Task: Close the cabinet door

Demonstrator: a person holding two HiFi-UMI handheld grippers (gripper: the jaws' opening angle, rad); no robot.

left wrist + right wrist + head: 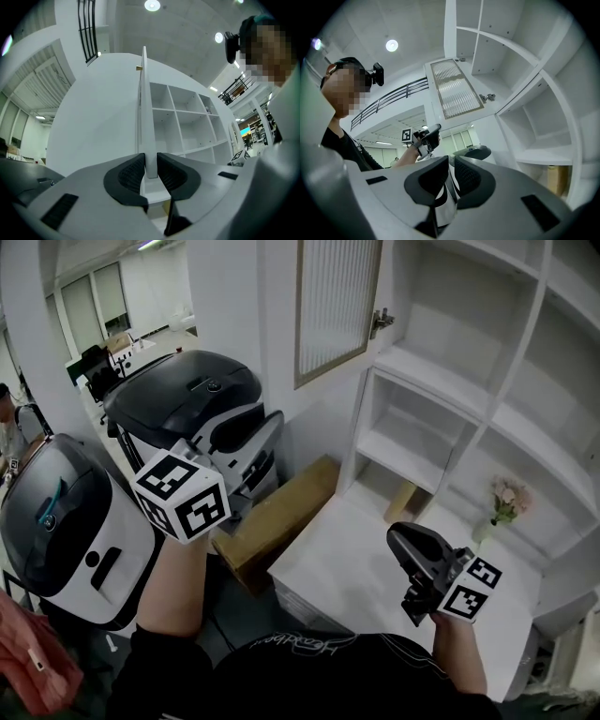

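Observation:
The cabinet door [337, 306], white-framed with a ribbed glass panel, stands swung open from the white shelf cabinet [450, 381]. My left gripper [277, 420] reaches up to the door's lower free edge. In the left gripper view the thin door edge [144, 117] runs up from between the pads, and the left gripper [151, 171] is shut on it. My right gripper [396, 534] hovers lower right over the white tabletop, apart from the door. Its jaws [451, 176] are shut with nothing between them. The right gripper view shows the door [457, 89], its hinge [487, 97] and the left gripper [426, 138].
Two big black-and-white rounded machines [187, 395] [66, 531] stand at left. A long cardboard box [277, 517] lies beside the white table [337, 577]. A small vase of pink flowers [506, 502] sits on a shelf at right. Red cloth [37, 667] is at bottom left.

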